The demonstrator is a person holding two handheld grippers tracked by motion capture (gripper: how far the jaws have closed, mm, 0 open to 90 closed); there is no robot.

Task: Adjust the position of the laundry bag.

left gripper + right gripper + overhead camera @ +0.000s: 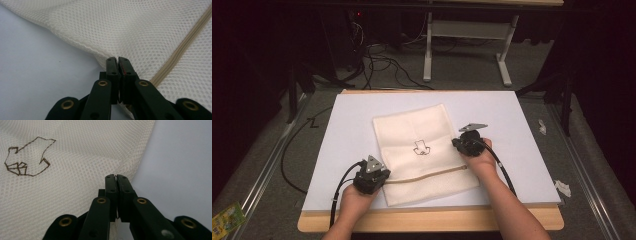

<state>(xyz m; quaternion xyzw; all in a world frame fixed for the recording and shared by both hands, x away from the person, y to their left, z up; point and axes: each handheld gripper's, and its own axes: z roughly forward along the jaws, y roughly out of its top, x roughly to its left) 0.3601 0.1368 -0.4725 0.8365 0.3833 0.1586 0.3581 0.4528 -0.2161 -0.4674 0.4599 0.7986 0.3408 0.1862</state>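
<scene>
2 grippers share 1 cream mesh laundry bag point(422, 150), which lies flat near the middle of the white board point(347, 115) covering the wooden table point(427, 220). As a judgement, the bag is light, soft and floppy, with no stiffness of its own: lifted by 1 edge it would sag and fold, and the open mesh gives the pads something to bite, so slipping seems unlikely. The hems at its 2 side edges look like the best places to hold, since they are doubled cloth.

Its long axis runs from the near edge of the board toward the far edge, tilted slightly so the far end leans left in the high view. The tan zipper point(427, 175) crosses the near end from left to right, rising a little toward the right. A small brown outline emblem point(421, 148) sits at the centre of the bag.

The left gripper point(117, 58) is clamped on the bag's left edge just beside the zipper's end. The right gripper point(116, 176) pinches the right edge, its jaws drawn together on the mesh.
</scene>
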